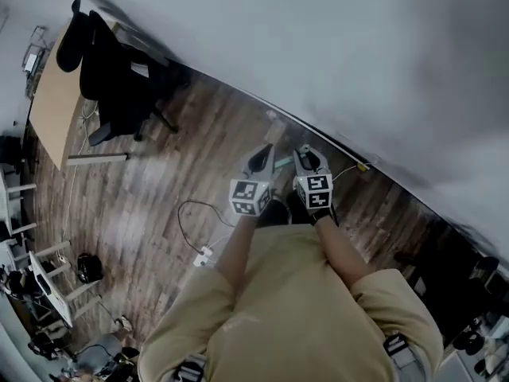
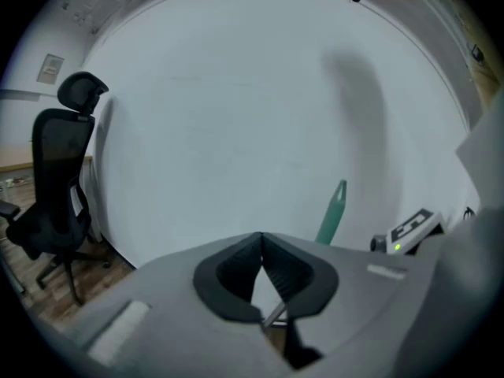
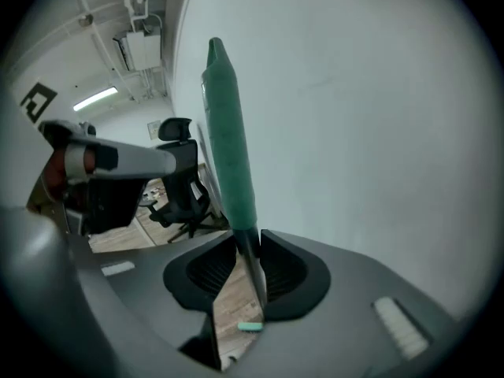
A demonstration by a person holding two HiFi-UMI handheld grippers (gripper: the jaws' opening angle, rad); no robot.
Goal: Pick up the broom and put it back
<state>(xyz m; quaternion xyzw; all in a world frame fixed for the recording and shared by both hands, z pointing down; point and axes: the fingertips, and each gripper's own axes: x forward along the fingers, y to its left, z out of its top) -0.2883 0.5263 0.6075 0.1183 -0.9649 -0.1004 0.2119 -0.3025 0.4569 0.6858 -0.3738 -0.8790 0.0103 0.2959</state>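
The broom stands upright against the white wall, and its green handle grip [image 3: 228, 148] rises from a dark thin pole [image 3: 250, 258]. My right gripper [image 3: 249, 242] is shut on that pole just below the grip. In the head view the right gripper [image 1: 308, 159] and the left gripper [image 1: 261, 159] point at the wall side by side, with a bit of green handle [image 1: 284, 162] between them. The left gripper [image 2: 261, 236] has its jaw tips touching and holds nothing. The green handle tip [image 2: 332, 211] shows to its right. The broom's head is hidden.
A black office chair [image 1: 111, 78] stands by a wooden desk [image 1: 52, 102] at the far left. A white cable with a power strip [image 1: 204, 255] lies on the wood floor near my feet. A grey bar [image 1: 97, 159] lies on the floor. The wall [image 1: 358, 54] is close ahead.
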